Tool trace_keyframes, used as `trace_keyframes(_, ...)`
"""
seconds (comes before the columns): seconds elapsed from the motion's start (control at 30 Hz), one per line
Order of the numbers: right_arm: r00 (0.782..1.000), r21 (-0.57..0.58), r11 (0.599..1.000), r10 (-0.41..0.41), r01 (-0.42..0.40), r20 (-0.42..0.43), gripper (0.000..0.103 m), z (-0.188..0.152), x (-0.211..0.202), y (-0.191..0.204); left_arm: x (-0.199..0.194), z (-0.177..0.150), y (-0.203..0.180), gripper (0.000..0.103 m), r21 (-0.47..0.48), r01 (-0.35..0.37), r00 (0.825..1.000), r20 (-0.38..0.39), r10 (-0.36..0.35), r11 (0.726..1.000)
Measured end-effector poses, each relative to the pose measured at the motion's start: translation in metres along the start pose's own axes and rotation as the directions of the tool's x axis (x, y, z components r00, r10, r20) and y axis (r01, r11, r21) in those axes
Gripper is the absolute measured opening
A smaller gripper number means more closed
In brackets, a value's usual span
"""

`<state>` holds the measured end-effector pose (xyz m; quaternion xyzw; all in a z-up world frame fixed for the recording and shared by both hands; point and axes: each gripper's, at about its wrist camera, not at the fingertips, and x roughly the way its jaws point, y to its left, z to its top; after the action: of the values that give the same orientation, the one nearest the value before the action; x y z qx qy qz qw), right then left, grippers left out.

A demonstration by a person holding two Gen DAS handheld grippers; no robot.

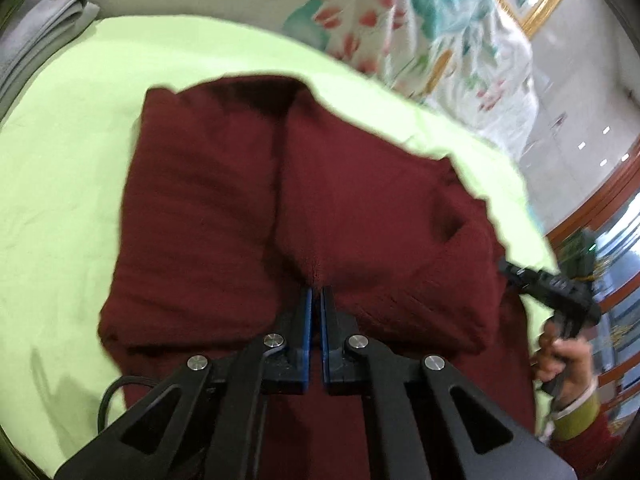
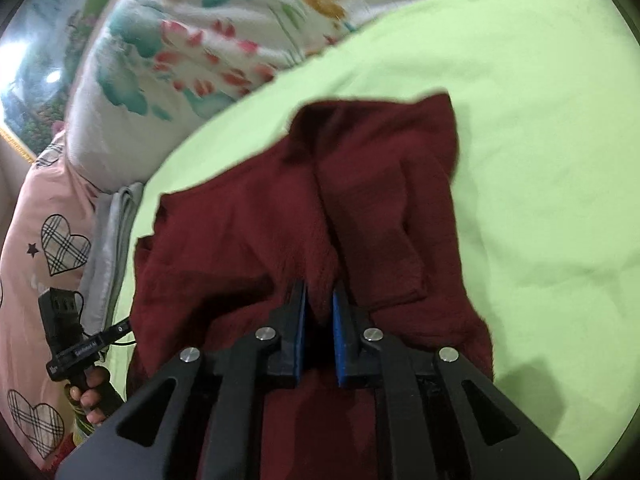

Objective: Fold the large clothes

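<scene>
A dark red garment (image 1: 248, 208) lies partly folded on a light green sheet (image 1: 60, 200). My left gripper (image 1: 317, 294) is shut on a pinch of the garment's near edge, which rises into a ridge between the blue pads. In the right wrist view the same garment (image 2: 380, 184) hangs in folds from my right gripper (image 2: 320, 292), which is shut on a bunch of its cloth. The right gripper's handle and the hand holding it show at the right of the left wrist view (image 1: 560, 292). The left one shows at the lower left of the right wrist view (image 2: 76, 344).
A floral quilt (image 2: 192, 48) is heaped behind the green sheet. A folded grey cloth (image 1: 36, 36) lies at the sheet's far left edge. A pink cover with plaid hearts (image 2: 44, 240) lies at the left in the right wrist view.
</scene>
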<state>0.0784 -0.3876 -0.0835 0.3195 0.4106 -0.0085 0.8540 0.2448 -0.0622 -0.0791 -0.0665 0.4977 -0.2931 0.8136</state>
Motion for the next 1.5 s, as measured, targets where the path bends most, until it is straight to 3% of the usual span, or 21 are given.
trace_keyframes(0.23, 0.999, 0.006, 1.0, -0.027, 0.027, 0.046, 0.015, -0.009, -0.026, 0.004, -0.008, -0.011, 0.0, 0.008, -0.007, -0.004, 0.999, -0.036, 0.003, 1.0)
trace_keyframes(0.3, 0.998, -0.011, 1.0, -0.008, 0.009, 0.069, 0.016, -0.01, -0.038, 0.011, -0.02, -0.016, -0.003, 0.019, -0.005, 0.013, 1.0, -0.022, -0.013, 1.0)
trace_keyframes(0.4, 0.996, -0.034, 0.999, 0.029, -0.026, 0.09, 0.016, -0.016, -0.051, 0.021, -0.039, -0.024, -0.009, 0.028, 0.003, 0.028, 1.0, 0.001, -0.028, 1.0)
trace_keyframes(0.5, 0.996, -0.046, 0.999, 0.029, -0.025, 0.086, 0.025, -0.027, -0.061, 0.024, -0.057, -0.033, -0.012, 0.03, -0.001, 0.019, 1.0, 0.025, -0.019, 1.0)
trace_keyframes(0.53, 0.996, -0.046, 0.999, 0.026, -0.022, 0.081, 0.033, -0.032, -0.064, 0.023, -0.065, -0.037, -0.011, 0.033, -0.006, 0.018, 0.999, 0.036, -0.017, 1.0)
trace_keyframes(0.57, 0.997, -0.045, 0.999, 0.022, -0.018, 0.077, 0.039, -0.04, -0.069, 0.02, -0.073, -0.041, -0.01, 0.04, -0.012, 0.011, 0.999, 0.048, -0.01, 1.0)
trace_keyframes(0.7, 0.998, -0.025, 1.0, 0.004, -0.002, 0.065, 0.044, -0.066, -0.087, 0.009, -0.102, -0.063, 0.001, 0.064, -0.046, -0.029, 0.996, 0.084, 0.033, 0.999)
trace_keyframes(0.8, 0.998, 0.008, 1.0, -0.024, 0.024, 0.062, 0.051, -0.085, -0.103, -0.006, -0.118, -0.083, 0.013, 0.073, -0.066, -0.056, 0.995, 0.083, 0.061, 0.996)
trace_keyframes(0.93, 0.998, 0.075, 0.996, -0.043, 0.039, 0.052, 0.055, -0.108, -0.118, -0.029, -0.128, -0.112, 0.019, 0.075, -0.047, -0.13, 0.99, 0.049, 0.132, 0.99)
trace_keyframes(1.07, 1.0, 0.097, 0.995, 0.027, -0.028, 0.011, 0.055, -0.132, -0.122, -0.034, -0.137, -0.144, 0.01, 0.081, 0.007, -0.165, 0.986, 0.03, 0.165, 0.986)
trace_keyframes(1.23, 0.994, 0.103, 0.989, 0.111, -0.11, -0.011, 0.055, -0.156, -0.121, -0.03, -0.142, -0.173, 0.008, 0.082, 0.032, -0.159, 0.987, -0.008, 0.159, 0.987)
trace_keyframes(1.37, 0.987, 0.091, 0.984, 0.156, -0.153, -0.029, 0.055, -0.169, -0.122, -0.024, -0.133, -0.192, 0.004, 0.079, 0.057, -0.152, 0.986, -0.056, 0.156, 0.987)
trace_keyframes(1.5, 0.978, 0.075, 0.979, 0.196, -0.191, -0.066, 0.055, -0.181, -0.123, -0.019, -0.121, -0.21, 0.002, 0.064, 0.087, -0.17, 0.98, -0.092, 0.177, 0.982)
